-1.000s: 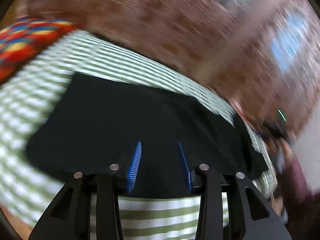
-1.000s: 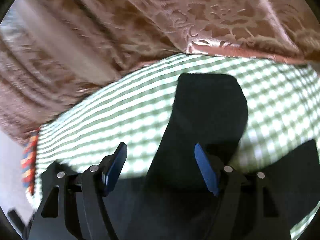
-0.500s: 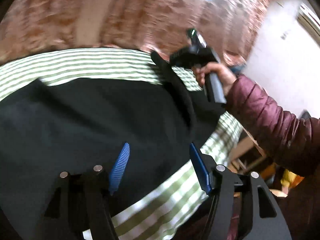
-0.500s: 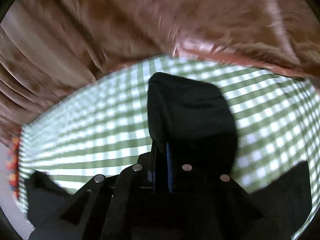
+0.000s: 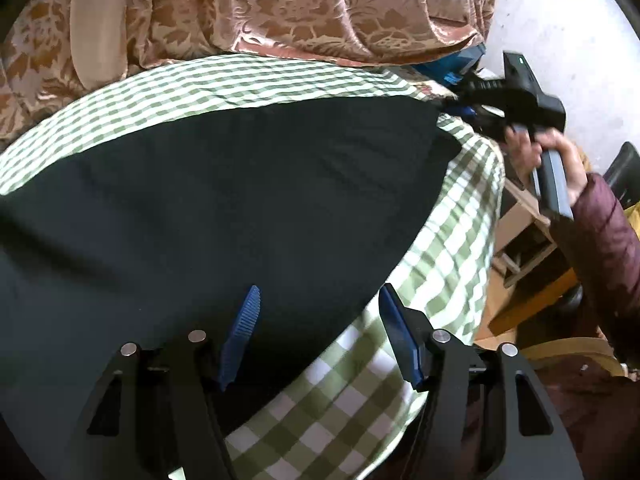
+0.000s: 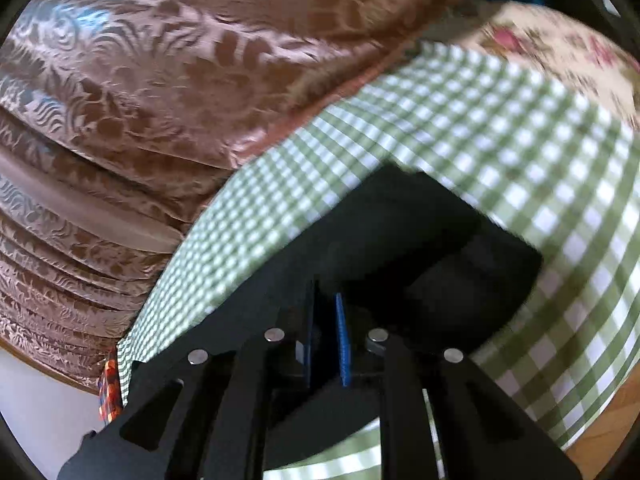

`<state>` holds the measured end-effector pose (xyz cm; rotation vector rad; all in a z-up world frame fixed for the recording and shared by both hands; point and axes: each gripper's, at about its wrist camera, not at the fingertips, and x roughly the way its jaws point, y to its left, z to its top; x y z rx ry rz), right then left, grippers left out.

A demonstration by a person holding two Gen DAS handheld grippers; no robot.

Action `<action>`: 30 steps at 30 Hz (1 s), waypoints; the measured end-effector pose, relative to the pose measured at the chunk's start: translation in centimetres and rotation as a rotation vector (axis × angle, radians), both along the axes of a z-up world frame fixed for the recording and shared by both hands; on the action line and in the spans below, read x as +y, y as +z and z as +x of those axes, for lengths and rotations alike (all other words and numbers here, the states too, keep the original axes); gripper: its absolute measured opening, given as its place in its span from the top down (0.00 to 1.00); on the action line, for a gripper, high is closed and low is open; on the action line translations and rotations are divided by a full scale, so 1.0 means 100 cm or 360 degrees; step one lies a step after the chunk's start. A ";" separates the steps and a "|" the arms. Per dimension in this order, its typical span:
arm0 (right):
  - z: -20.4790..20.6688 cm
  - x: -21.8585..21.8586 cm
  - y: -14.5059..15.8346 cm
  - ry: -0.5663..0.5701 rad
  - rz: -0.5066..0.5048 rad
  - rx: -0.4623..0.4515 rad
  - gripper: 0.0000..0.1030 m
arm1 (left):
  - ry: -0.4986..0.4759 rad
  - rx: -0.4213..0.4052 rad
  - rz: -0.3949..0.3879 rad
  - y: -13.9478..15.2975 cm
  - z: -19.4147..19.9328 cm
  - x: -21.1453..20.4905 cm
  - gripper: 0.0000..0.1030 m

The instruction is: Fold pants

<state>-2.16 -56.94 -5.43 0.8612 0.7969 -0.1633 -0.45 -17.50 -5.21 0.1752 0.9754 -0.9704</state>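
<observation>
Black pants (image 5: 240, 200) lie spread over a table with a green checked cloth (image 5: 452, 248). My left gripper (image 5: 320, 324) hovers open over the pants' near edge, its left pad above the black fabric and its right pad above the checked cloth, with nothing pinched. At the far right a hand holds my right gripper (image 5: 460, 106), which is at the pants' far corner. In the right wrist view the right gripper (image 6: 326, 320) is shut on a fold of the black pants (image 6: 420, 248), and fabric bunches in front of its pads.
A brown floral curtain (image 5: 304, 8) hangs behind the table. The table's right edge drops off to wooden furniture (image 5: 520, 240) and a white wall (image 5: 560, 32). A floral cloth (image 6: 560, 52) shows beyond the checked one. A maroon sleeve (image 5: 608, 248) crosses the right side.
The right gripper shut on the end of a pants leg and carried it to the table's far right corner. The left gripper opened wider and swung right along the pants' near edge.
</observation>
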 end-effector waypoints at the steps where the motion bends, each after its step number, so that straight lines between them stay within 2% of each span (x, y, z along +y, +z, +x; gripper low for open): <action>1: 0.002 -0.004 -0.008 -0.0019 0.0036 0.0014 0.85 | 0.0008 0.0008 0.0010 -0.002 0.002 -0.001 0.45; 2: 0.001 -0.006 -0.015 -0.0037 0.0083 0.0016 0.78 | 0.0016 0.0003 0.0016 -0.004 0.001 0.000 0.48; 3: -0.002 -0.012 -0.022 -0.0066 0.0146 0.0002 0.51 | 0.0024 -0.0010 0.0027 -0.005 0.001 0.000 0.52; 4: -0.006 -0.019 -0.027 -0.0109 0.0193 -0.0016 0.43 | 0.0027 -0.0019 0.0034 -0.006 0.001 -0.001 0.55; 7: -0.009 -0.030 -0.034 -0.0185 0.0242 -0.0044 0.43 | 0.0040 -0.0032 0.0033 -0.007 0.004 0.000 0.62; 8: -0.011 -0.034 -0.036 -0.0210 0.0250 -0.0046 0.44 | 0.0039 -0.0035 0.0032 -0.007 0.004 0.000 0.65; 10: -0.009 -0.041 -0.039 -0.0264 0.0251 -0.0031 0.51 | 0.0031 -0.0039 0.0025 -0.006 0.003 0.000 0.82; 11: -0.008 -0.045 -0.040 -0.0291 0.0245 -0.0016 0.55 | 0.0013 -0.0033 0.0012 -0.005 0.002 -0.001 0.85; 13: -0.001 -0.050 -0.044 -0.0305 0.0222 0.0021 0.82 | -0.0008 -0.0066 0.0027 -0.004 0.000 -0.004 0.89; 15: 0.004 -0.055 -0.042 -0.0303 0.0205 0.0045 0.89 | -0.0012 -0.0062 0.0017 -0.003 0.000 -0.004 0.91; 17: 0.002 -0.054 -0.025 -0.0267 0.0154 -0.0007 0.91 | -0.0011 -0.0062 -0.0015 0.001 0.001 -0.001 0.93; 20: -0.009 -0.049 0.008 -0.0209 0.0086 -0.0122 0.94 | -0.0001 -0.0025 -0.0132 0.011 0.005 0.010 0.94; 23: -0.023 -0.046 0.021 -0.0186 0.0008 -0.0133 0.94 | -0.0011 0.0032 -0.0218 0.014 0.007 0.018 0.94; 25: -0.035 -0.048 0.010 -0.0209 0.0006 -0.0066 0.94 | -0.0026 0.0063 -0.0241 0.013 0.006 0.019 0.94; 30: -0.053 -0.061 -0.033 -0.0328 0.0115 0.0059 0.94 | -0.0075 0.0131 -0.0214 0.001 0.001 0.013 0.94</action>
